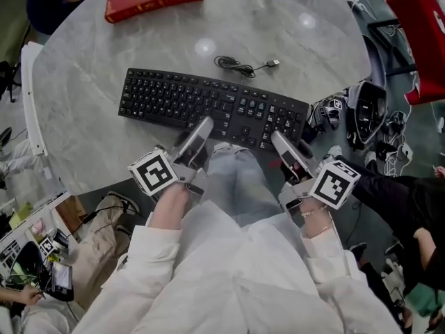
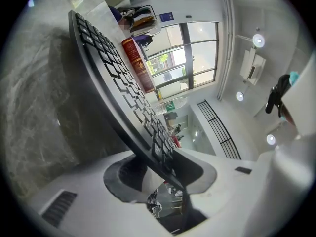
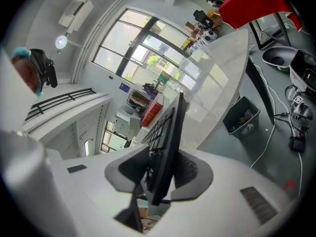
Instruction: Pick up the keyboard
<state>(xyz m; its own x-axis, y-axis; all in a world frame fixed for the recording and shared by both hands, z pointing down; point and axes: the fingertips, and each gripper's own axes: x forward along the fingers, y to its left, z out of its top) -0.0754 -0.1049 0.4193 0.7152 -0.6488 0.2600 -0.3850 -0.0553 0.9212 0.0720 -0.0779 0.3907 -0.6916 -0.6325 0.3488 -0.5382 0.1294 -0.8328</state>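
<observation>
Left claw [image 2: 160, 174], right claw [image 3: 160, 174] on keyboard [image 1: 208, 103]; grip contact only in gripper views.

Both forearms, in white sleeves, reach forward side by side. The left hand [image 1: 171, 199] holds the left tool [image 1: 201, 128] angled inward, its jaws clamped over the near edge of the keyboard [image 1: 174, 97]. The right hand [image 1: 314, 218] holds the right tool [image 1: 278, 139] angled inward too, jaws pressed on the same edge further right.

A round marble table [image 1: 76, 82] stands on grey floor [image 3: 286, 90] (tall windows [image 3: 148, 48] beyond).
</observation>
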